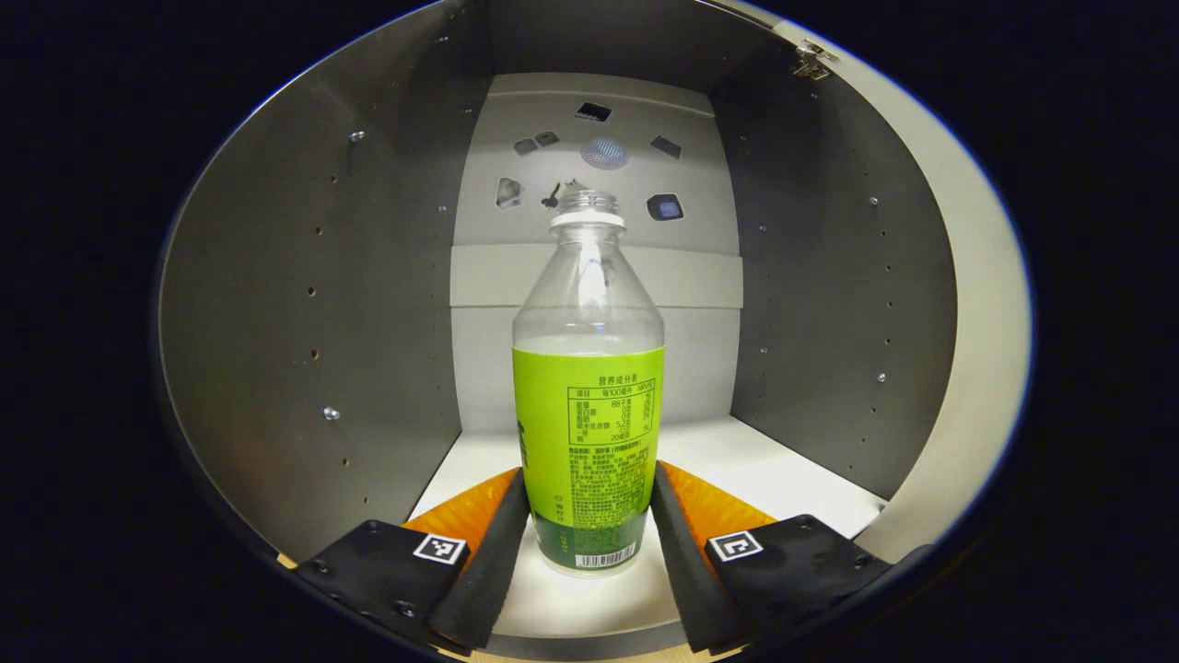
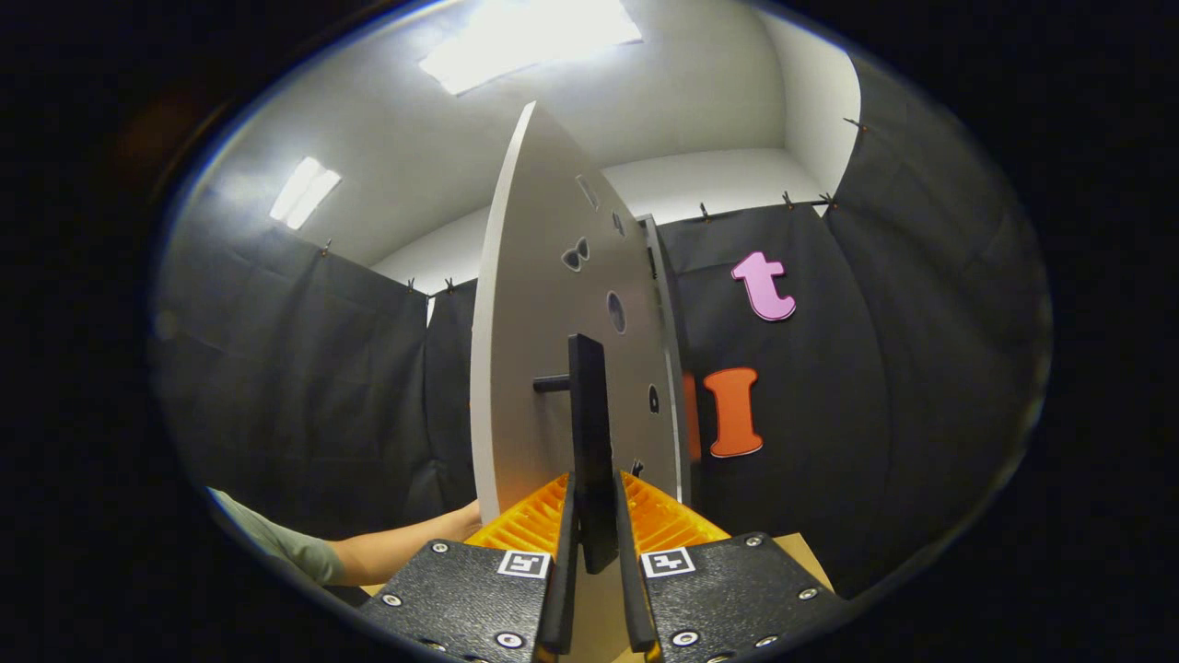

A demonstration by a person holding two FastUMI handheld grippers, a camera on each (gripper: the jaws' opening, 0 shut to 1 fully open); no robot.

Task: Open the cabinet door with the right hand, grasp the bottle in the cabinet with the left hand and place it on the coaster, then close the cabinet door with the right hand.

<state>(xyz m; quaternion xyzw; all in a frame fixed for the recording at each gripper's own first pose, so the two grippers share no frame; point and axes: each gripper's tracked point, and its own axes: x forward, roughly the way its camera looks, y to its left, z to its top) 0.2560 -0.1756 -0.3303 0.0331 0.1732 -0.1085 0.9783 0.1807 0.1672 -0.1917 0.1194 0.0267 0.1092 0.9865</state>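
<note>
Bottle (image 1: 588, 405) first: we see it upright on the pale floor of the cabinet (image 1: 304, 304), capless, clear above and wrapped in a green label below. In the left gripper view, going left to right, we meet the grey left wall with its rows of small holes, then our left gripper (image 1: 589, 525) with one finger on each side of the bottle's lower body; the jaws look clamped on it, both pads against the label. Beyond comes the grey right wall with a hinge (image 1: 812, 60) at the top edge. In the right gripper view we see a person's forearm (image 2: 405, 551) low at left, then the open cabinet door (image 2: 543, 350) edge-on, and our right gripper (image 2: 594, 552), its jaws pinched together on the door's dark handle (image 2: 589, 433).
</note>
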